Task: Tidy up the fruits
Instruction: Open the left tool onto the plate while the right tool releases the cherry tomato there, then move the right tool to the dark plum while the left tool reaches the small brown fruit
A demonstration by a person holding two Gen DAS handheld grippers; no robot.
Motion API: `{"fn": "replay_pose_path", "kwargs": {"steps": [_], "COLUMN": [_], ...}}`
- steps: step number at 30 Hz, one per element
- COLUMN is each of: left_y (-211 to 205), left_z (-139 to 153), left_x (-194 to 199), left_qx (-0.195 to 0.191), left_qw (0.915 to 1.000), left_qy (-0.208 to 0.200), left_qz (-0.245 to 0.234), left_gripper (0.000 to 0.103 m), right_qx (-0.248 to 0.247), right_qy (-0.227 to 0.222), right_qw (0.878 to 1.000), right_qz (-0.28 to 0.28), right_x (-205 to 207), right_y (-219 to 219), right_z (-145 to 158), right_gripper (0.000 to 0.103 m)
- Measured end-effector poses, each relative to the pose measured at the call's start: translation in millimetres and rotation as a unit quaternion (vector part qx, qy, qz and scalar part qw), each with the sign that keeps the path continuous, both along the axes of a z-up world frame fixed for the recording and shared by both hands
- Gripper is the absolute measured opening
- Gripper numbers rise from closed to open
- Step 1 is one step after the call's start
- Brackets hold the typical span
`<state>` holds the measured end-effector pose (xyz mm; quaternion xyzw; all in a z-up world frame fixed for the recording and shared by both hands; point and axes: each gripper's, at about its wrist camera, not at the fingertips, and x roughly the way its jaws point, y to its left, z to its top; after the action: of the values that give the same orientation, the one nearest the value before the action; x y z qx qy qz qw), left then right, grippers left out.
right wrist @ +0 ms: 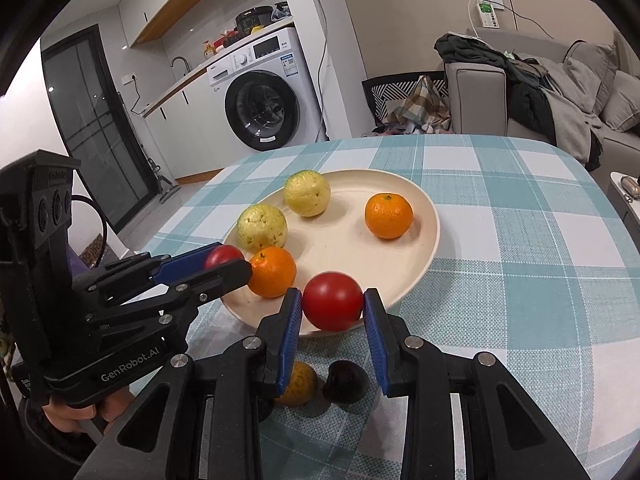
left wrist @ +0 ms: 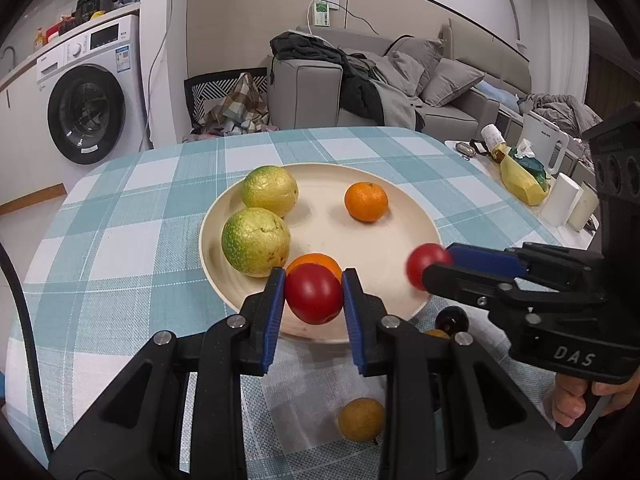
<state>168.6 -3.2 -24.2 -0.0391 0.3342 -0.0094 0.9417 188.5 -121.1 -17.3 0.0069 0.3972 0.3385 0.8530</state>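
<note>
A cream plate (left wrist: 404,216) on the checked tablecloth holds two yellow-green citrus fruits (left wrist: 256,240) and two oranges (left wrist: 366,201). My left gripper (left wrist: 313,284) is shut on a red tomato (left wrist: 313,294) just above the plate's near rim, in front of the nearer orange (left wrist: 316,260). My right gripper (right wrist: 332,300) is shut on a second red tomato (right wrist: 333,301) over the plate's (right wrist: 400,280) near right rim. The left wrist view shows the right gripper (left wrist: 434,265) reaching in from the right with its tomato (left wrist: 424,262).
On the cloth in front of the plate lie a brownish-yellow fruit (right wrist: 300,382) and a dark fruit (right wrist: 346,382), right under my grippers. Another brown fruit (left wrist: 361,419) sits nearer still. A side table with a kettle (left wrist: 544,144) and a yellow bag stands to the right.
</note>
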Motion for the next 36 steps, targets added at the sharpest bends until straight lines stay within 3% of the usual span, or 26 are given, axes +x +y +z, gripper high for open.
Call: {"fn": "replay_pose_path", "kwargs": {"steps": [2, 8, 13, 15, 20, 25, 36], "left_y": [0, 2, 4, 6, 12, 13, 5], "left_z": [0, 0, 3, 5, 6, 10, 11], "left_x": [0, -4, -14, -19, -30, -47, -71], "left_qx": [-0.001, -0.002, 0.010, 0.008, 0.004, 0.006, 0.015], "left_qw": [1.0000, 1.0000, 0.9997, 0.9996, 0.9996, 0.9994, 0.9996], "left_qy": [0.003, 0.005, -0.004, -0.009, 0.000, -0.012, -0.010], "left_qz": [0.000, 0.003, 0.023, 0.025, 0.029, 0.032, 0.024], "left_gripper": [0.026, 0.030, 0.080, 0.082, 0.084, 0.102, 0.102], "right_qx": [0.004, 0.001, -0.005, -0.008, -0.006, -0.014, -0.025], "right_qy": [-0.005, -0.006, -0.015, -0.017, -0.021, -0.032, -0.026], "right_qw": [1.000, 1.000, 1.000, 1.000, 1.000, 0.999, 0.999], "right_qz": [-0.004, -0.010, -0.014, -0.012, -0.012, -0.019, -0.009], "right_x": [-1, 0, -4, -6, -13, -22, -32], "right_y": [-2, -4, -6, -7, -12, -18, -21], "right_z": [2, 2, 4, 5, 8, 9, 7], "right_gripper": [0.040, 0.045, 0.051, 0.055, 0.088, 0.102, 0.103]}}
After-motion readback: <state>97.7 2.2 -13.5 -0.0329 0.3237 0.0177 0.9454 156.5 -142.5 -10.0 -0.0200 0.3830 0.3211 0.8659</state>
